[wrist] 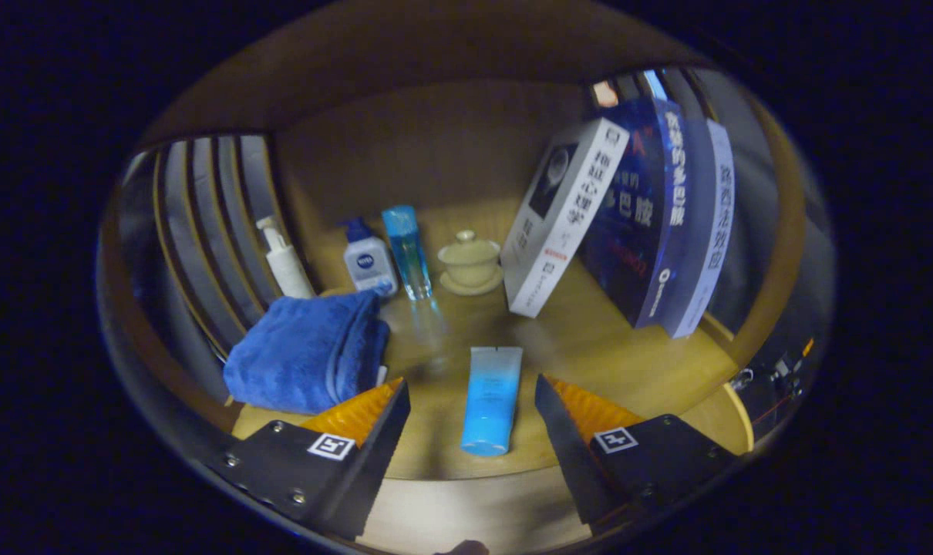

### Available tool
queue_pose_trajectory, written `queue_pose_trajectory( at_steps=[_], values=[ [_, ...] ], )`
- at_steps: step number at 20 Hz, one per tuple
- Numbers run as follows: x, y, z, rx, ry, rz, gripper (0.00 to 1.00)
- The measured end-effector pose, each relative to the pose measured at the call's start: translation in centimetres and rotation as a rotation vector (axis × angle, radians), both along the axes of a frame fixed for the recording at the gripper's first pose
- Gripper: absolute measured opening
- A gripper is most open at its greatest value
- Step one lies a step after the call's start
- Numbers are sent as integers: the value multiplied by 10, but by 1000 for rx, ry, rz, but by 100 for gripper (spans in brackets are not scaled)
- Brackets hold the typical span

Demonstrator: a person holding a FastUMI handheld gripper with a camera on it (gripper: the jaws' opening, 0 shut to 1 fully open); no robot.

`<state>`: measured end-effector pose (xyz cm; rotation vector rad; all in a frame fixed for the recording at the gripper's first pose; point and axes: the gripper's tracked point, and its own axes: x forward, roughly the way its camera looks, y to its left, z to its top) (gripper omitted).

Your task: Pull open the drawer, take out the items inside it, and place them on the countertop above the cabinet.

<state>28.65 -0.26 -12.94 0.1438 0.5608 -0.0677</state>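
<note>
A light blue tube [491,399] lies flat on the wooden countertop [613,347], in the gap between my two fingers and touching neither. My gripper [473,389] is open, its fingers standing wide on either side of the tube. A folded blue towel [308,351] rests on the countertop just beside the left finger.
Further back stand a white pump bottle [285,260], a white and blue pump bottle [368,258], a clear blue bottle [407,250] and a cream lidded cup on a saucer [470,262]. Three books [636,216] lean together at the right. Wooden walls close in the back.
</note>
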Motion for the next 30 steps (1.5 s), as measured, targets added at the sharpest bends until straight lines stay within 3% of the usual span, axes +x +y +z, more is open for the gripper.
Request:
queue_pose_trajectory(
  at_steps=[7,14,17,22,30],
  values=[
    [-69,-18,74,-117,-254,-54,98],
    [-158,-23,87,-95,-441,-102,98],
    [-191,-25,69,-85,-429,-121,98],
    [-227,-12,31,-89,-379,-79,98],
    [-260,-6,-30,-4,-267,-89,98]
  ],
)
